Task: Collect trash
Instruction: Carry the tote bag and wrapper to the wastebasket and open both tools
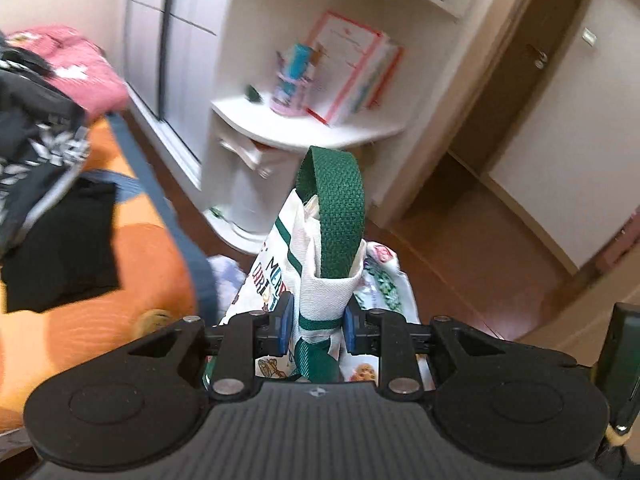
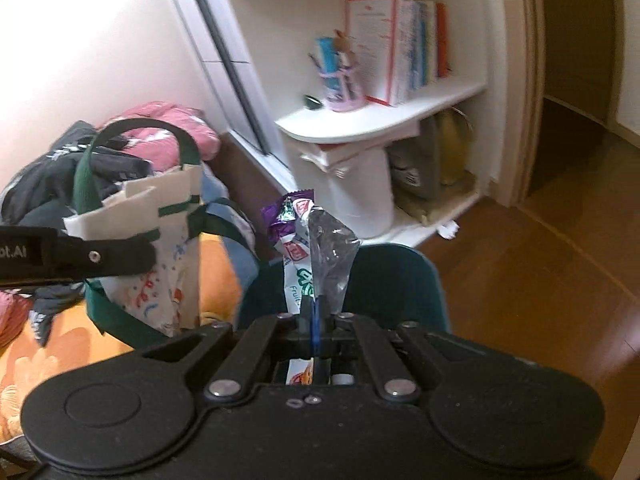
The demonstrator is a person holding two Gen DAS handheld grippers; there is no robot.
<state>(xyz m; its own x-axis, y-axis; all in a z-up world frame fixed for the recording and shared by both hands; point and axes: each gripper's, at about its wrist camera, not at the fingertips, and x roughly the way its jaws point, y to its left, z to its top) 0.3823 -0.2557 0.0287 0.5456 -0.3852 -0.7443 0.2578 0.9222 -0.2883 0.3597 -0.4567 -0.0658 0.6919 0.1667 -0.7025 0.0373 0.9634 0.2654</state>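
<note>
The trash here is a bunch of crumpled snack wrappers, one purple, one white with green print and one clear and silvery, standing up out of the right gripper, whose jaws are pressed fully together on their lower ends. The wrappers are held in the air in front of a dark green rounded chair back, just right of the tote bag. That bag, white canvas with green trim and printed festive pictures, hangs from the left gripper; its blue pads stand a narrow way apart, clamped on a folded bunch of the bag's cloth where the green webbing handle is sewn on, and the handle loops up above them. In the right wrist view the bag's mouth gapes a little, with the second green handle arching over it, and the left gripper's black finger crosses the bag from the left edge. Behind the bag lies a bed with an orange cover, and on it a heap of black and pink clothes. Farther off stands a white shelf unit carrying a pink-and-blue pencil cup and a row of books, with a white cylindrical bin under the shelf. The floor is brown wood, and a dark doorway opens at the far right. Both views are somewhat smeared.
</note>
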